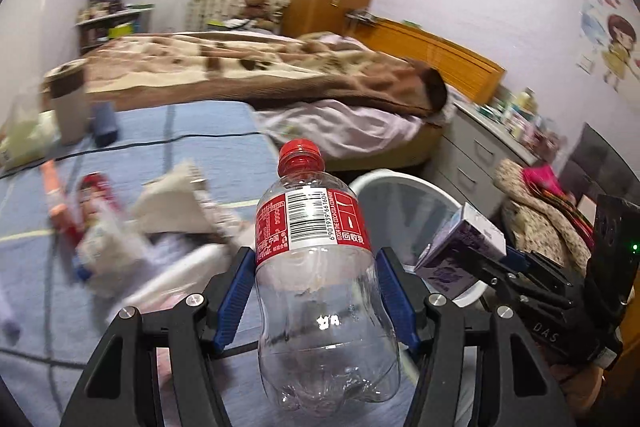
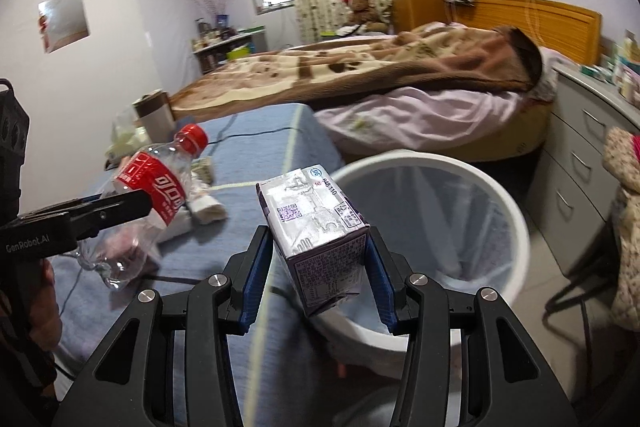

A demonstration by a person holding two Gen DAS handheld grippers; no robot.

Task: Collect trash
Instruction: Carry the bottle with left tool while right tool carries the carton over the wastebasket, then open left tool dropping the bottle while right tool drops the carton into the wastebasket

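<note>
My left gripper (image 1: 316, 263) is shut on an empty clear plastic bottle (image 1: 320, 291) with a red cap and red label, held above the blue table; it also shows in the right wrist view (image 2: 148, 203). My right gripper (image 2: 316, 247) is shut on a purple and silver drink carton (image 2: 320, 227), held at the near rim of the white trash bin (image 2: 516, 227). The carton (image 1: 460, 251) and the bin (image 1: 424, 187) also show in the left wrist view. More trash, crumpled paper (image 1: 176, 203) and wrappers (image 1: 96, 219), lies on the blue tablecloth (image 1: 192, 143).
A cup with a brown sleeve (image 1: 68, 107) and a plastic bag (image 1: 24, 135) stand at the table's far left. A bed with a brown blanket (image 2: 360, 71) lies beyond. A white drawer unit (image 2: 580, 163) and a chair with clothes (image 2: 624, 227) stand right of the bin.
</note>
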